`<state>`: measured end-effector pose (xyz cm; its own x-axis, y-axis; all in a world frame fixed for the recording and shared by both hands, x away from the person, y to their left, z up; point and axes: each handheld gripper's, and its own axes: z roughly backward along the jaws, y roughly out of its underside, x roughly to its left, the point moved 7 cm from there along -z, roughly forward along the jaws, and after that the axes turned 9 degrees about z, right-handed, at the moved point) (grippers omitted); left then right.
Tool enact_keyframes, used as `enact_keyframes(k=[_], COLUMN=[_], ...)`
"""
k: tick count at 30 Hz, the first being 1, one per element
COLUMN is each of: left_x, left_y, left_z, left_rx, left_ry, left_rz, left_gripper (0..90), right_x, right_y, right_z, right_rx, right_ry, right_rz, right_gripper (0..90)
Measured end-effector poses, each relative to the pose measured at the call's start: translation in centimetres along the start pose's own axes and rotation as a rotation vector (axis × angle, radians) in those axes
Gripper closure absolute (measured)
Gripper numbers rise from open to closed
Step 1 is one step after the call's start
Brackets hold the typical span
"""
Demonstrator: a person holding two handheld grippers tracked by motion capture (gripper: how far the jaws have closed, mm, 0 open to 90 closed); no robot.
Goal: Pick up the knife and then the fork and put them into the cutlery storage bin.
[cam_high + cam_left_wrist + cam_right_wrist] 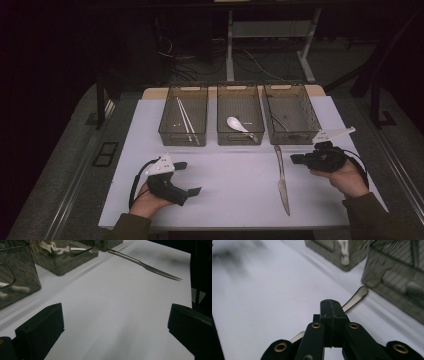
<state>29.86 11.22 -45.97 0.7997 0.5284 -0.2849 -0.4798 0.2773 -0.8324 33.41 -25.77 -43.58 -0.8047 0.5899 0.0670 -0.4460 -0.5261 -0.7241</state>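
- One table knife (281,176) lies flat near the right edge of the white surface (230,175), handle toward the bins, serrated blade toward the person.
- Judged by its look — stiff polished steel, thin, slippery, fairly light — the rounded handle offers the safest hold.
- Right gripper (331,315) sits over the knife with jaws pressed together; nothing is visibly between them.
- Left gripper (187,178) rests near the left side, jaws spread wide, empty.
- Three smoky ribbed plastic bins (240,120) line the far edge — chopsticks (186,120), white spoon (237,124), cutlery.

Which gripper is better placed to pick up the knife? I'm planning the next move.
Right. The right gripper sits beside the knife handle, jaws shut. The left gripper is open but far across the table.
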Motion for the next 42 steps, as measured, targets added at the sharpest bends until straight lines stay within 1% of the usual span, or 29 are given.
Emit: enact_keyframes(k=[7, 10, 13, 17, 19, 26, 30, 31, 33, 39, 42], left_x=[0.0, 0.0, 0.0, -0.1, -0.1, 0.0, -0.1, -0.1, -0.1, -0.1, -0.1], left_y=[0.0, 0.0, 0.0, 0.0, 0.0, 0.0, 0.0, 0.0, 0.0, 0.0, 0.0], left_z=[0.0, 0.0, -0.1, -0.1, -0.1, -0.1, -0.1, -0.1, -0.1, -0.1, -0.1], left_rx=[-0.001, -0.001, 0.002, 0.002, 0.000, 0.003, 0.001, 0.001, -0.001, -0.002, 0.000], left_ry=[-0.003, -0.002, -0.001, -0.002, -0.001, 0.000, 0.001, 0.001, 0.001, 0.001, 0.001], left_rz=[0.002, 0.002, 0.001, 0.000, 0.001, -0.002, 0.001, 0.000, 0.001, 0.002, 0.003], left_gripper=[0.0, 0.0, 0.0, 0.0, 0.0, 0.0, 0.0, 0.0, 0.0, 0.0, 0.0], right_x=[1.9, 2.8, 3.4, 4.0, 4.0, 3.5, 3.5, 3.5, 3.5, 3.5, 3.6], right_y=[1.4, 2.1, 2.5, 2.5, 2.5, 2.2, 2.1, 2.1, 2.3, 2.4, 2.5], right_z=[-0.4, -0.8, -1.4, -2.6, -3.3, -5.4, -6.2, -6.3, -6.5, -6.3, -6.2], right_rx=[0.035, 0.061, 0.088, 0.113, 0.132, 0.178, 0.194, 0.200, 0.222, 0.232, 0.241], right_ry=[-0.029, -0.041, -0.047, -0.057, -0.051, -0.036, -0.036, -0.036, -0.015, -0.006, -0.005], right_rz=[0.023, 0.037, 0.054, 0.076, 0.088, 0.093, 0.101, 0.106, 0.122, 0.132, 0.130], right_gripper=[89.5, 89.5, 89.5, 89.5, 89.6, 89.6, 89.7, 89.6, 89.7, 89.8, 89.9])
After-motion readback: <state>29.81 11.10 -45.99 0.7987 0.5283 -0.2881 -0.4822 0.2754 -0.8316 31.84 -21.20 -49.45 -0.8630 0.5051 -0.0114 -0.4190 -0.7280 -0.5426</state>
